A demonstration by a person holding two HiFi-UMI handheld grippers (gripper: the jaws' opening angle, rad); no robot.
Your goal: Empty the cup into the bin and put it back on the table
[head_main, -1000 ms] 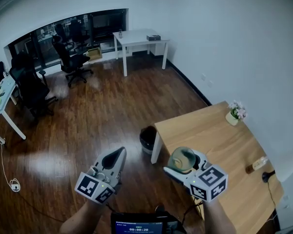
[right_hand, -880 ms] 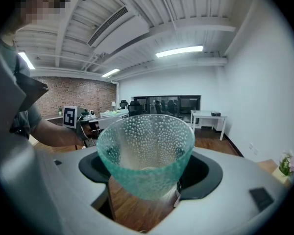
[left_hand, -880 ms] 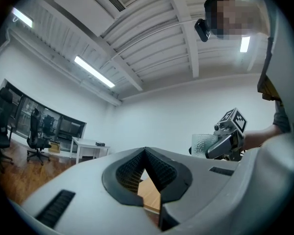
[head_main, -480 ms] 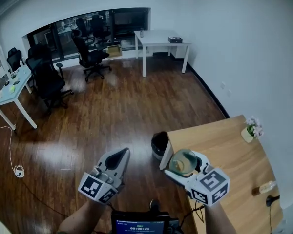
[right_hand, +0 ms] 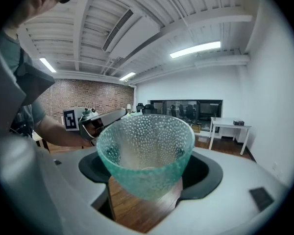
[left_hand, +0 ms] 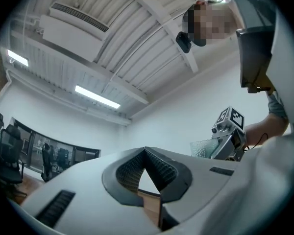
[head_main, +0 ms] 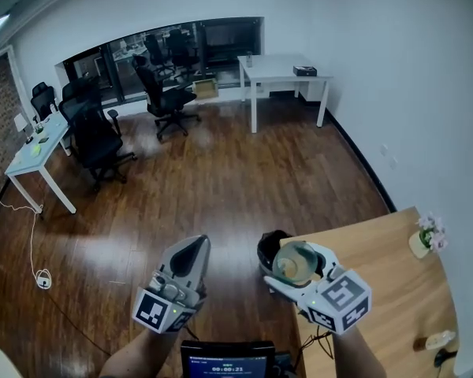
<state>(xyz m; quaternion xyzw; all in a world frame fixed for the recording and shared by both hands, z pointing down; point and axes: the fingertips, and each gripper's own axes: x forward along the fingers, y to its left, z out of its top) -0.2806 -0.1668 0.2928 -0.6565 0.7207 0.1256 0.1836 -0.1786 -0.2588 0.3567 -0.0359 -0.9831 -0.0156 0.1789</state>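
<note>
My right gripper (head_main: 293, 264) is shut on a green pebbled glass cup (head_main: 295, 260), which it holds upright. In the right gripper view the cup (right_hand: 146, 148) fills the space between the jaws of the right gripper (right_hand: 146, 168); what it contains I cannot make out. The cup hangs just in front of a black bin (head_main: 270, 245) on the floor by the corner of the wooden table (head_main: 378, 266). The bin is partly hidden behind the cup. My left gripper (head_main: 195, 247) is held to the left over the floor, shut and empty, with its tips (left_hand: 145, 150) meeting.
A small flower pot (head_main: 426, 239) and a bottle (head_main: 433, 339) stand on the table. A white desk (head_main: 288, 73), office chairs (head_main: 169, 97) and a pale desk (head_main: 35, 150) line the far side of the wood floor. A cable (head_main: 41, 278) lies at the left.
Both grippers have moved across the room with the cup. The cup, earlier over the table's near corner, now hangs over the floor at the bin. The table has slid to the right in view.
</note>
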